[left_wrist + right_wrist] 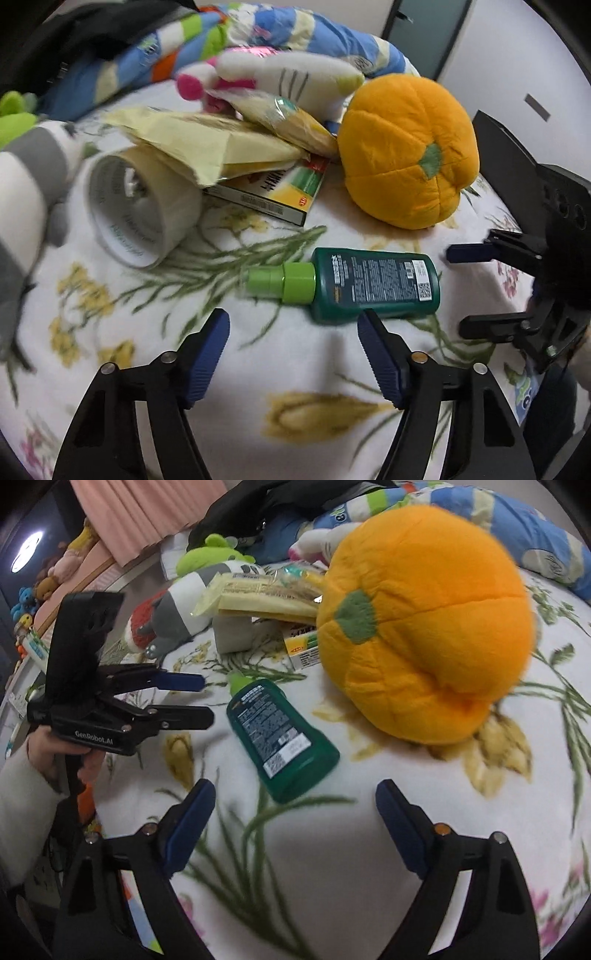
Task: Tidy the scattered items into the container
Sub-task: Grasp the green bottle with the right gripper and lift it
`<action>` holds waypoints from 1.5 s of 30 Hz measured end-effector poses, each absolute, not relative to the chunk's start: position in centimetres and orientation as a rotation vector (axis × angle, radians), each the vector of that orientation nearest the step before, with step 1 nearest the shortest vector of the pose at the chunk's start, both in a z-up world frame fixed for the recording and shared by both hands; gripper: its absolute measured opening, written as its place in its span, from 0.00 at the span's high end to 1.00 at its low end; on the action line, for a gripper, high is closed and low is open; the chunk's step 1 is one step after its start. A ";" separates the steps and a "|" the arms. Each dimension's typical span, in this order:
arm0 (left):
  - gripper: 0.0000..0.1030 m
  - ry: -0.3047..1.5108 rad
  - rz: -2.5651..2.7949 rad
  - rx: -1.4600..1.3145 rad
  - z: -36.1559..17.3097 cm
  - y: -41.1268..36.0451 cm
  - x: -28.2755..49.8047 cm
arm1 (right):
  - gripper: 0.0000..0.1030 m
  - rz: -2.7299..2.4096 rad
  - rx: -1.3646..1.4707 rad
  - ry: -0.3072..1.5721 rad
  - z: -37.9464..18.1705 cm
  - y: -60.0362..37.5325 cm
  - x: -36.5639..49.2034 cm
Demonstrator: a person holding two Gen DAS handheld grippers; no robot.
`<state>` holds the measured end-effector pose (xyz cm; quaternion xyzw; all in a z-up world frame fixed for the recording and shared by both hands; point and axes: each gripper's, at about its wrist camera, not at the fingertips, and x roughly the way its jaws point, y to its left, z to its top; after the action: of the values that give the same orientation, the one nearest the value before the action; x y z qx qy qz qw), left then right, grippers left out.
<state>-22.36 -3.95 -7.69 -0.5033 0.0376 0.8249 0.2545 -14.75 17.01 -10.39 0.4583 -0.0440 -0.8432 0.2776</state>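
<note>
A dark green bottle (373, 286) with a light green cap lies on its side on the flowered blanket (147, 332). My left gripper (293, 325) hovers just short of it, open, nothing between its pads. An orange plush pumpkin (406, 147) sits behind the bottle. My right gripper (456, 291) comes in from the right, open. In the right wrist view the bottle (280, 734) lies ahead of my open right gripper (295, 794), the pumpkin (424, 620) looms beyond it, and a hand (40, 746) holds the left gripper (207, 698) at left.
A tape roll (140, 206), a flat yellow-green box (273, 192) and yellow packets (221, 140) pile up behind the bottle. A white plush (288, 74), a grey-striped plush (173, 609) and a patchwork quilt (314, 33) crowd the far side. A pink curtain (147, 513) hangs at far left.
</note>
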 end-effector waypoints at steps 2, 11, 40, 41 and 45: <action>0.32 0.082 2.225 -1.371 -8.1 -4.1 -23.2 | 0.13 -2.250 1.236 -0.132 -10.9 16.6 -15.7; 0.32 -0.181 2.105 -1.404 -9.8 -5.9 -25.9 | 0.19 -2.204 1.219 -0.120 -12.0 15.1 -17.7; 0.67 -0.065 2.162 -1.223 -1.3 0.6 -20.5 | 0.52 -2.258 1.126 0.142 -6.9 14.4 -11.0; 0.67 -0.062 2.163 -1.217 -1.0 1.1 -20.2 | 0.52 -2.269 1.119 0.139 -6.5 14.7 -10.7; 0.68 -0.068 2.153 -1.188 0.6 2.9 -19.7 | 0.52 -2.327 1.071 0.185 -5.0 15.7 -9.0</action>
<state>-19.69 2.88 0.61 -0.4553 -0.0262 0.8248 0.3342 -8.99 15.69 -5.01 0.3998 0.0692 -0.8691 0.2829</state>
